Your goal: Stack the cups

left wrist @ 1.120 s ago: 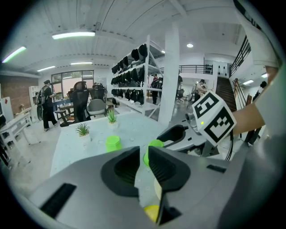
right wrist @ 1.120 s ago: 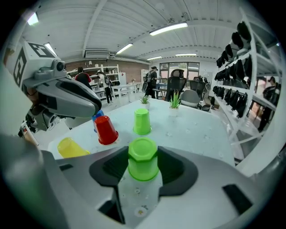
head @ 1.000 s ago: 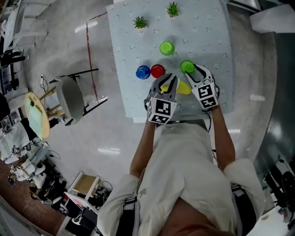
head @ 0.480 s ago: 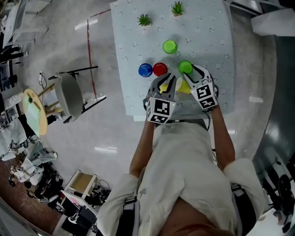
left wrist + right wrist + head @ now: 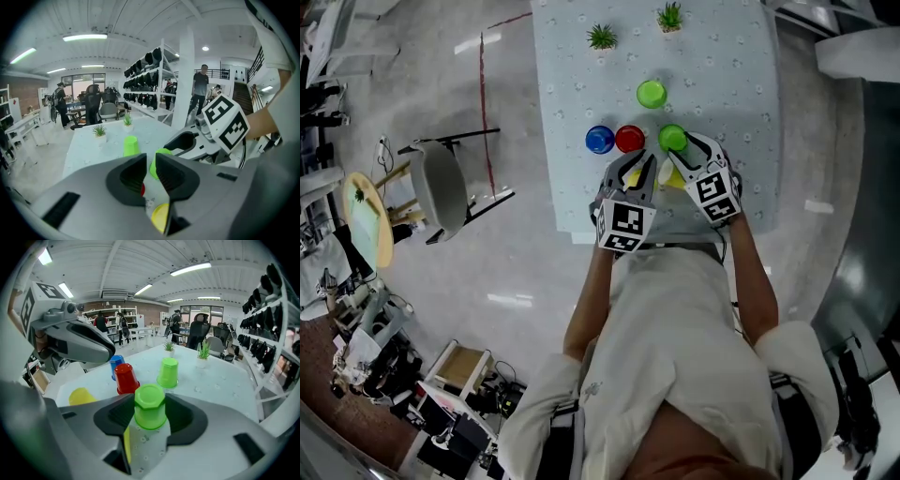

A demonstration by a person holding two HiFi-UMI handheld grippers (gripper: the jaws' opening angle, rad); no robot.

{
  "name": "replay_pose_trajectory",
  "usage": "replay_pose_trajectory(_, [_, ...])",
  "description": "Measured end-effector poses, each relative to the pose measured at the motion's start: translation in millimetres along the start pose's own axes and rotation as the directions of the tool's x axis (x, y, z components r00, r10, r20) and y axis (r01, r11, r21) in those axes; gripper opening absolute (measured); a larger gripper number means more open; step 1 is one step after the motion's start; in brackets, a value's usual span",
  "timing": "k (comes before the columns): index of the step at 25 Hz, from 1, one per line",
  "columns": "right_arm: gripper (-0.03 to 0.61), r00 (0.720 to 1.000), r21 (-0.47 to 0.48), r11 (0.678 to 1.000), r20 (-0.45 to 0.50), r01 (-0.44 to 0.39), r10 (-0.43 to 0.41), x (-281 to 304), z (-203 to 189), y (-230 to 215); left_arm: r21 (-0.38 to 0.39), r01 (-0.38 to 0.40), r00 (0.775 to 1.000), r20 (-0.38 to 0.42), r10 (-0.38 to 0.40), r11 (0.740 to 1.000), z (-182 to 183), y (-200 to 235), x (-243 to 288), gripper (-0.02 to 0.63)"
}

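Green cup (image 5: pixel 150 405) at the near right is clamped by the right gripper (image 5: pixel 150 417) (left gripper (image 5: pixel 150 164) jaws together, empty); lifting onto another cup seems called for next.

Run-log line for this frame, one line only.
left tongs: shut, empty | right tongs: shut on green cup | red cup, blue cup, yellow cup, light-green cup: apart, unstacked

Pretty bright and even in here, all from the ceiling strips (image 5: pixel 84 37), which throw white glare streaks on the glossy floor (image 5: pixel 511 300). Shadows on the surface (image 5: pixel 741 75) are soft. Both gripper views are fisheye, bent and dark at the corners. The green cup (image 5: pixel 150 406) looks sharp.
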State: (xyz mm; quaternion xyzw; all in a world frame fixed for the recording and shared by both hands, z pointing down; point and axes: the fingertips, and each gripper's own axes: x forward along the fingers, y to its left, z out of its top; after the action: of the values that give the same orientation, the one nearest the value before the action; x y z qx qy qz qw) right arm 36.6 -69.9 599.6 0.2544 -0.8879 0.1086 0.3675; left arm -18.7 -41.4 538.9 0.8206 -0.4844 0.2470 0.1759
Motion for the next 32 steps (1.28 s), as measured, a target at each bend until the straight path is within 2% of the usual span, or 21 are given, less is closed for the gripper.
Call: replay_pose_trajectory(32, [0.206,0.996,-0.053,0.994,-0.013,-0.092,0.091,20.5,9.0,26.1,-0.038,-0.051,0.999,-0.016,0.05,0.998,-14.8,14.6,-12.5,0.067])
